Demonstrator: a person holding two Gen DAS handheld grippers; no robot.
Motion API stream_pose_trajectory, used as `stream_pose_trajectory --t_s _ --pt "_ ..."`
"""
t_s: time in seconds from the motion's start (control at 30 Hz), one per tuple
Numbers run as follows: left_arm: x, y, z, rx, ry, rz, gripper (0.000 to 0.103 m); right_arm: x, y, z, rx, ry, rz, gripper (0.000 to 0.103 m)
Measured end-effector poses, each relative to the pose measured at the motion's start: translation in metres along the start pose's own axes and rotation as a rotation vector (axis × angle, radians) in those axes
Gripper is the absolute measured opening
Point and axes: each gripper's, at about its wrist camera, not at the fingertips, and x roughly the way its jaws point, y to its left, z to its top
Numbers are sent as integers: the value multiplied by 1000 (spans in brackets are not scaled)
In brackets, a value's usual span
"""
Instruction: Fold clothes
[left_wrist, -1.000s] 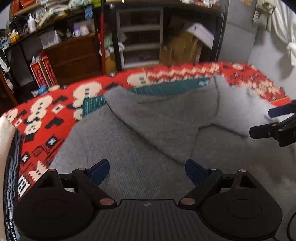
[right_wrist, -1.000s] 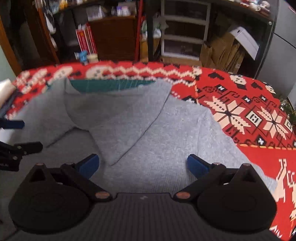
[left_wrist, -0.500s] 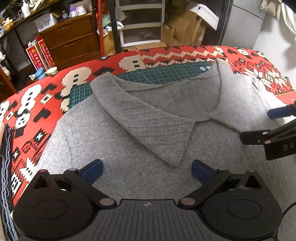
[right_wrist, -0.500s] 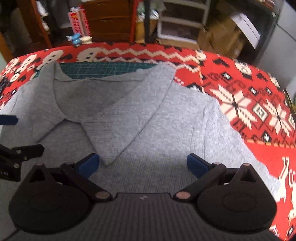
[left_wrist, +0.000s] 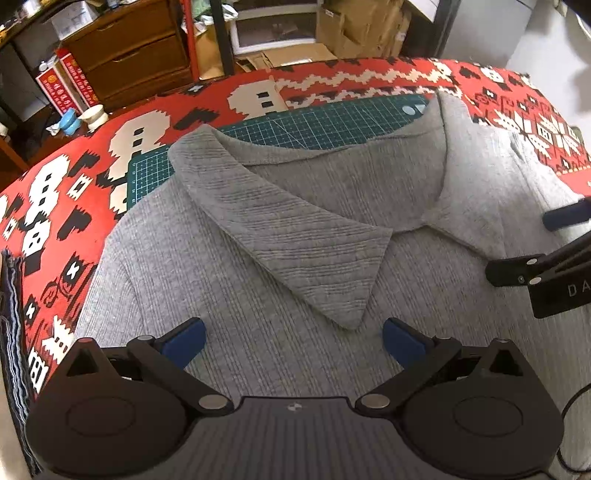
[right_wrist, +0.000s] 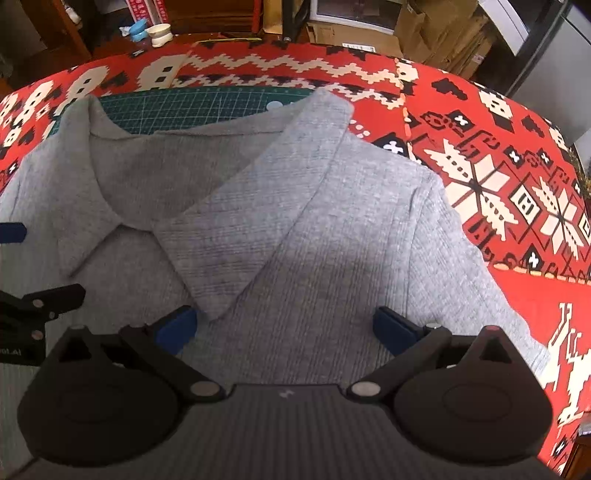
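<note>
A grey sweater (left_wrist: 280, 295) lies flat, front up, on a red patterned cloth (left_wrist: 66, 206), its wide collar (left_wrist: 295, 236) spread open over a green cutting mat (left_wrist: 325, 122). The left gripper (left_wrist: 293, 338) and the right gripper (right_wrist: 282, 326) both hover over the chest just below the collar points, jaws wide apart and holding nothing

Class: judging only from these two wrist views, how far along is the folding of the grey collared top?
Done: the grey top lies spread flat, collar out. In hand: nothing; the left gripper and the right gripper are over it, open. Left: every fold, since none shows.
</note>
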Motion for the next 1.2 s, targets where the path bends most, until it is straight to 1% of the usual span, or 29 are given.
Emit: stream_pose_trajectory --t_s 0.03,0.07,0.1,0.13,0.17,0.2,0.23,0.27,0.3,0.33,0.37,0.4,0.43,0.47,0.5,0.53,0.63,0.7,0.9,1.0,1.1,1.13,1.17,1.2 --pt "-1 0 2 12 18 0 98 -2 -2 3 -13 14 14 100" --pt "-5 4 6 1 21 -3 87 -9 -3 4 -25 -2 19 98" --pt "-10 7 9 -10 23 -5 81 -19 -4 7 -19 -31 23 96" --pt "-15 11 12 -22 26 -7 77 -28 -5 10 -12 -60 28 95" --pt "-20 15 16 -34 28 -10 77 -38 -6 13 -5 -89 32 94" --pt "-27 20 21 -57 5 -19 77 -45 -6 19 -4 -108 47 86" --pt "-34 25 27 -80 -18 -27 71 -52 -5 24 -2 -127 62 75" --pt "-38 28 33 -96 -36 -34 62 -55 -2 31 -10 -144 77 70" --pt "-41 32 42 -119 -51 -51 57 -55 2 38 -22 -156 95 57" --pt "-40 33 49 -133 -55 -71 50 -55 6 46 -35 -167 113 38" --pt "-38 35 56 -148 -60 -91 38 -50 10 53 -45 -168 131 31" --pt "-31 32 62 -145 -50 -103 31 -44 16 61 -59 -167 137 20" --pt "-24 30 68 -141 -39 -114 14 -38 22 69 -73 -165 143 14" --pt "-18 28 74 -137 -29 -125 7 -34 26 73 -85 -175 152 12" --pt "-12 25 77 -135 -35 -139 8 -30 31 77 -98 -184 161 10" --pt "-6 23 81 -132 -41 -153 8 -24 33 80 -107 -180 172 10" --pt "9 18 88 -127 -39 -162 8 -6 42 85 -125 -160 185 7" --pt "16 21 93 -136 -52 -158 5 6 46 90 -129 -167 166 6" --pt "23 29 105 -163 -71 -171 5 20 45 107 -77 -185 183 5" --pt "19 33 106 -176 -61 -168 5 13 40 104 -69 -180 186 6" --pt "8 41 103 -180 -68 -159 5 -5 24 98 -54 -207 178 8" --pt "3 45 102 -187 -71 -157 6 -10 17 97 -47 -218 163 8" --pt "0 49 101 -192 -78 -142 9 -14 8 96 -37 -229 135 8" --pt "-2 54 101 -196 -86 -126 10 -17 0 96 -26 -235 116 9"
